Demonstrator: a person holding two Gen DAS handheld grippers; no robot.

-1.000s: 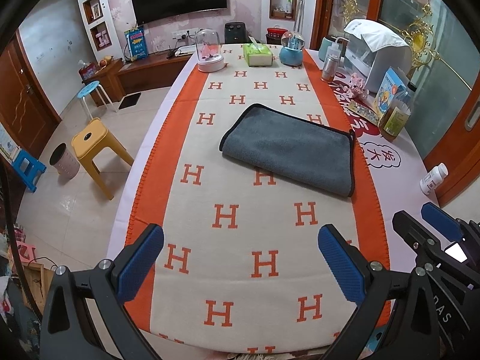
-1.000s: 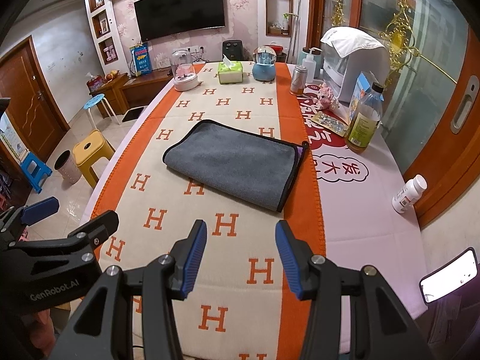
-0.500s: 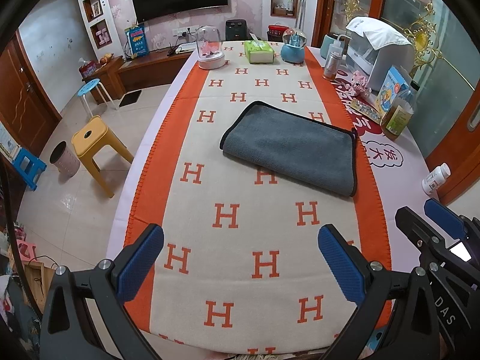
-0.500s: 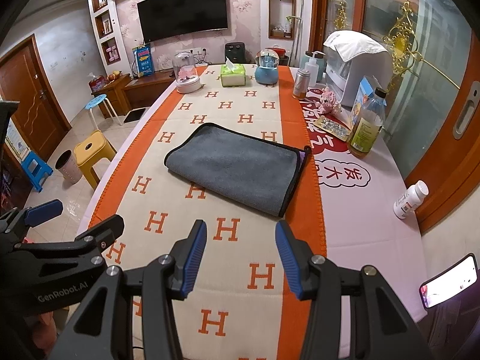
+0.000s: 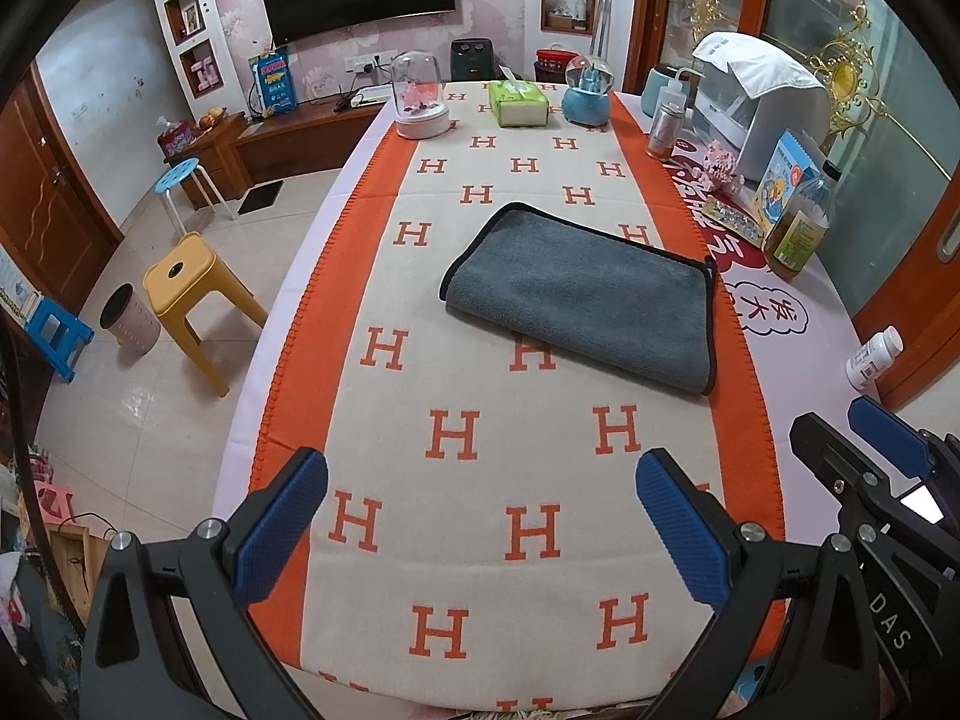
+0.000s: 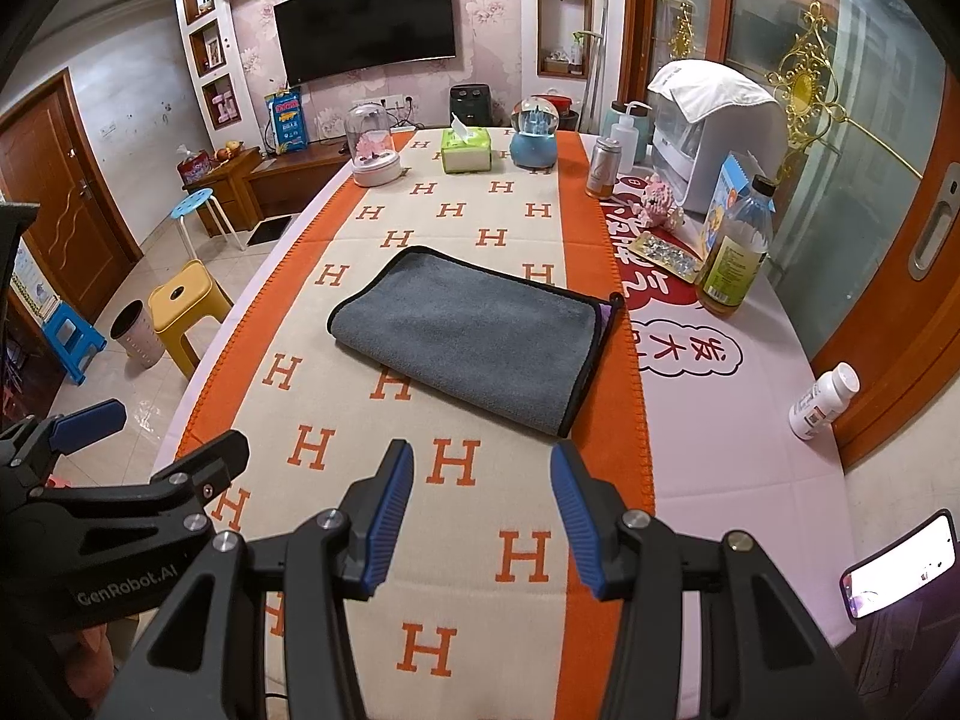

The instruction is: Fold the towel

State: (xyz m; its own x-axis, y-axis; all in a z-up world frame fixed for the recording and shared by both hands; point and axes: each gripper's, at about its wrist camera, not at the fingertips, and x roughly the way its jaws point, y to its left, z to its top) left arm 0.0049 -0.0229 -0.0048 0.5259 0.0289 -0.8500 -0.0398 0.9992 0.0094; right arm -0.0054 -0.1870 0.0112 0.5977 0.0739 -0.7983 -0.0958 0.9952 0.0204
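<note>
A grey towel point(image 5: 579, 297) with a black hem lies folded flat on the orange and cream H-pattern cloth point(image 5: 480, 480); it also shows in the right wrist view point(image 6: 474, 339). My left gripper point(image 5: 480, 534) is open wide and empty, held above the near end of the table, well short of the towel. My right gripper point(image 6: 483, 516) is open and empty, also short of the towel's near edge. The right gripper shows at the right edge of the left wrist view point(image 5: 864, 462); the left gripper shows at the left of the right wrist view point(image 6: 150, 444).
An oil bottle point(image 6: 732, 252), a white pill bottle point(image 6: 822, 399), a blister pack point(image 6: 666, 255) and a white appliance point(image 6: 708, 126) stand along the right side. A tissue box point(image 6: 465, 150), snow globe point(image 6: 534, 132) and glass dome point(image 6: 375, 147) sit at the far end. Stools point(image 5: 186, 288) stand left.
Both grippers have drawn back and risen slightly, so the towel sits a little farther off in both views. The towel has not moved. Both stay open.
</note>
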